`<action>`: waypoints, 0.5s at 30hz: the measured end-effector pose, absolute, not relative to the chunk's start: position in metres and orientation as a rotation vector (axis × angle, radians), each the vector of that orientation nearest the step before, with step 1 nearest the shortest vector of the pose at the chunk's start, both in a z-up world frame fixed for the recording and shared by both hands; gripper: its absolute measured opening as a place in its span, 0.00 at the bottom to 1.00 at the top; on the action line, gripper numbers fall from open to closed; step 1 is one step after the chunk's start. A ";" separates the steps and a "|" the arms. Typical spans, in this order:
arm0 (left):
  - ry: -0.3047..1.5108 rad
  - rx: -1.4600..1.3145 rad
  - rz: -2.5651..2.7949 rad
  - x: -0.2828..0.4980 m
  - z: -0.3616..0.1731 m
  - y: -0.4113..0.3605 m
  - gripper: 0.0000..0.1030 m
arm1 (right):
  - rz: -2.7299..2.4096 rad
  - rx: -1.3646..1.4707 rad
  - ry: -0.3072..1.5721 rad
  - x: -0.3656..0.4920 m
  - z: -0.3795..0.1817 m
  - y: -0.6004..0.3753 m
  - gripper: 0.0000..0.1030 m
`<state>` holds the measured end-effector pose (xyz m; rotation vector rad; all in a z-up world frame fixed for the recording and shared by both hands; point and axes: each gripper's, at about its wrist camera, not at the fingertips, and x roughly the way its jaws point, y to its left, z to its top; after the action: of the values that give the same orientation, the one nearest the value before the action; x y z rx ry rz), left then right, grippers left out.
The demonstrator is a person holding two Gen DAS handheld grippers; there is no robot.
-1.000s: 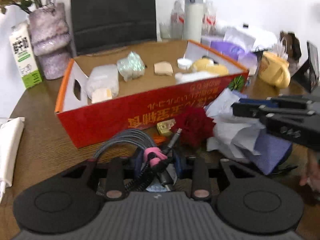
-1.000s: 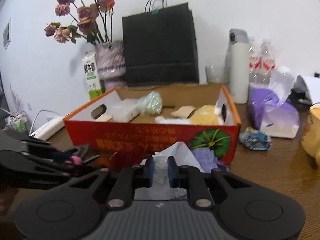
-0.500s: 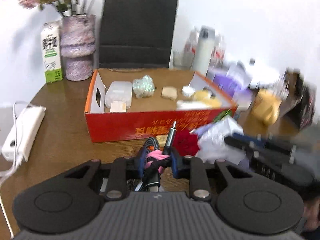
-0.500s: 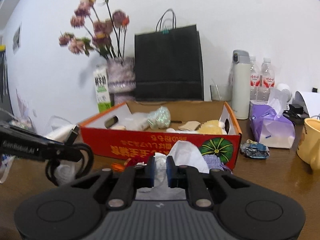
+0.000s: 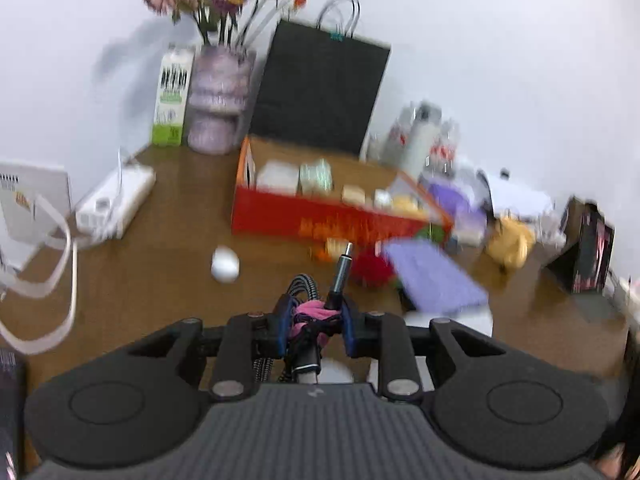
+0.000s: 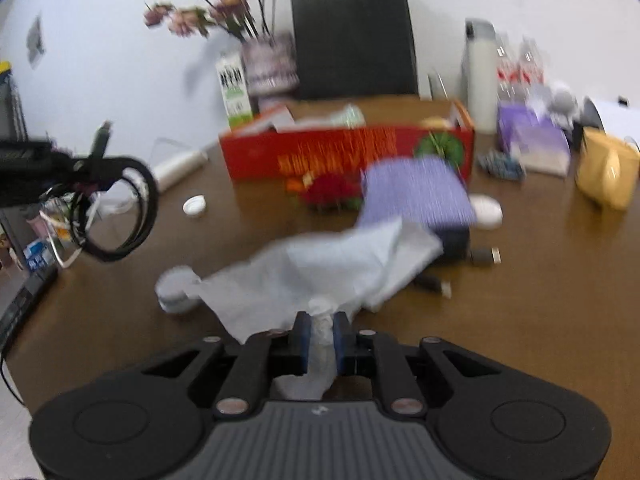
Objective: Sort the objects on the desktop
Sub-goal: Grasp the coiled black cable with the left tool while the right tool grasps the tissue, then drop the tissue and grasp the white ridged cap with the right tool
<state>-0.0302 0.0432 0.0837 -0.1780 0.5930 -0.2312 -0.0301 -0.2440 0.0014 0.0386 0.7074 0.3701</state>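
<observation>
A: What fills most of both views?
B: The brown counter (image 6: 540,280). At its far edge, centre of the frame, sits the red box (image 6: 344,152), and behind that a black bag (image 6: 354,40) against the wall.

A: And in front of the box?
B: A purple cloth (image 6: 416,192), just right of centre in the right wrist view, with a red flower (image 6: 330,194) touching its left edge. White tissue (image 6: 316,264) spreads below them, mid-frame, down to the right gripper (image 6: 320,340).

A: What are that gripper's jaws doing?
B: Pinching a twisted end of the tissue at lower centre; the rest drapes over the counter and part of the cloth.

A: The left gripper (image 5: 314,328)?
B: Its jaws are pressed on a coiled cable (image 5: 308,304) tied with a pink band, the plug pointing up toward the box. In the right wrist view the coil hangs at the left edge, off the counter.

A: Anything smaller?
B: A white cap (image 6: 195,205) lies left of the flower, well apart from it. The pictures are blurred, so finer detail is unclear.
</observation>
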 end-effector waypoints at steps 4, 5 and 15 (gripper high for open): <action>0.566 -0.156 -0.229 -0.041 0.070 0.036 0.25 | 0.378 0.007 0.685 -0.043 0.013 -0.237 0.27; 0.558 -0.142 -0.228 -0.041 0.072 0.035 0.25 | 0.393 0.007 0.659 -0.045 0.019 -0.234 0.33; 0.583 -0.269 -0.220 -0.031 0.065 0.075 0.30 | 0.593 -0.120 0.627 -0.015 0.017 -0.153 0.60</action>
<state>-0.0313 0.0753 0.0652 -0.2694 0.5834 -0.2204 -0.0148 -0.1533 0.0173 -0.1200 0.6273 0.5932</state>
